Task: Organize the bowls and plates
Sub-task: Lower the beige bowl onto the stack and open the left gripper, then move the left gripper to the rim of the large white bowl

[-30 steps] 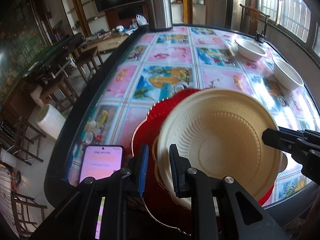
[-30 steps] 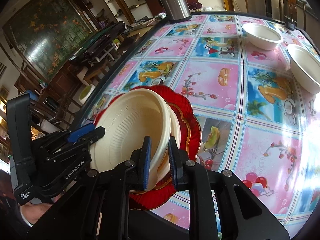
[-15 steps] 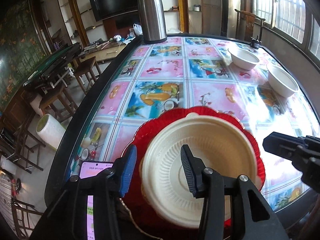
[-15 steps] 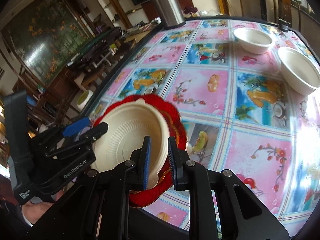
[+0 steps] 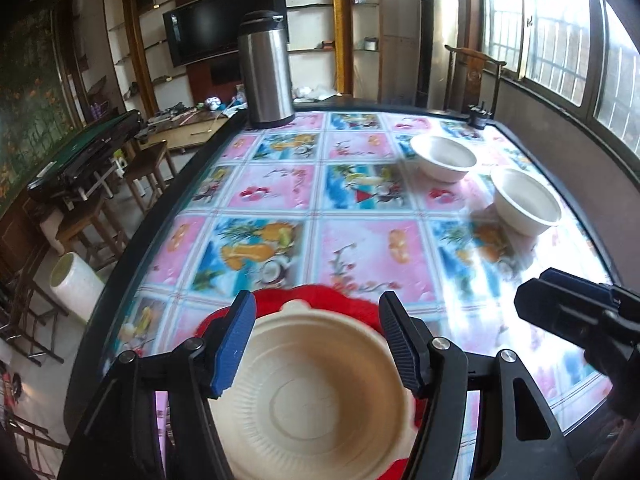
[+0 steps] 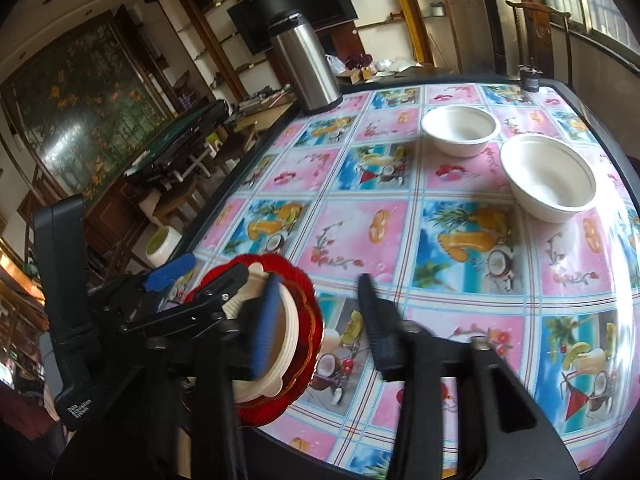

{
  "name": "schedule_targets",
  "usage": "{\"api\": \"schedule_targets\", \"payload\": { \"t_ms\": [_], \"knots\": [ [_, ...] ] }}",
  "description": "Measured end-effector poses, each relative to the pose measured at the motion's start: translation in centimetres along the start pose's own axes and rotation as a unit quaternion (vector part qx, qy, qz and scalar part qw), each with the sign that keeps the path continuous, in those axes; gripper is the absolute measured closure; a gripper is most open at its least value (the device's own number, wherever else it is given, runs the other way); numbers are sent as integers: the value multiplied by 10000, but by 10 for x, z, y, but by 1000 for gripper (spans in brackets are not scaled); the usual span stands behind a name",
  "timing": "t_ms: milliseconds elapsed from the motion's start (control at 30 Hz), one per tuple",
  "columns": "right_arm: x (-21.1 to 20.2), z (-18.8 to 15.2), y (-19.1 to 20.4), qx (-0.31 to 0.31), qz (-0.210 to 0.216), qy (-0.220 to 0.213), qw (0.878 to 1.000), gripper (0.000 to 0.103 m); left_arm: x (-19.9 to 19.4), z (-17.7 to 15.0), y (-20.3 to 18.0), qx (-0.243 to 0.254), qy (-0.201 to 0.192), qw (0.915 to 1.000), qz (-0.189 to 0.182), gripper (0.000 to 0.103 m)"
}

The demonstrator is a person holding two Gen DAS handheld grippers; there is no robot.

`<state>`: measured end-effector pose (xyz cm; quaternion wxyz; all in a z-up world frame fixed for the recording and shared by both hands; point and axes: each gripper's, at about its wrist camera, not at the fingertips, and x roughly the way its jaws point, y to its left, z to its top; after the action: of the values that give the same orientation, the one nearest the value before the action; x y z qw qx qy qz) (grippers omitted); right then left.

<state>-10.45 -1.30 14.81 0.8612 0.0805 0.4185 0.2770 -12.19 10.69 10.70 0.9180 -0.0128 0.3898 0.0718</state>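
Left gripper point(image 5: 316, 344) has just been opening, apart above the cream plate point(image 5: 320, 400) on the red plate point(image 5: 320, 292). Right gripper point(image 6: 316, 320), also just opening, grips nothing. Two bowls point(image 6: 460, 130) sit at two o'clock on the worktop point(image 6: 360, 236).

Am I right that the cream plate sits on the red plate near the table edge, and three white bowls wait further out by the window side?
Not quite: there are two white bowls, not three. The right wrist view shows the nearer white bowl and the farther white bowl side by side. The rest holds: the cream plate lies on the red plate near the table edge.
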Motion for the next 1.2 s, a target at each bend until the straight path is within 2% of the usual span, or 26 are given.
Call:
{"api": "schedule_targets", "payload": {
  "t_ms": [233,367,1200],
  "knots": [
    [-10,9,-14,46,-159,-88,9998,60,6,12,-20,53,-61,9999,-67,38],
    [-10,14,-24,110,-214,-95,9997,60,12,21,-31,86,-52,9999,-90,32],
    [-15,32,-109,792,-540,-196,9952,60,51,48,-94,377,204,9986,-308,31]
  ]
}}
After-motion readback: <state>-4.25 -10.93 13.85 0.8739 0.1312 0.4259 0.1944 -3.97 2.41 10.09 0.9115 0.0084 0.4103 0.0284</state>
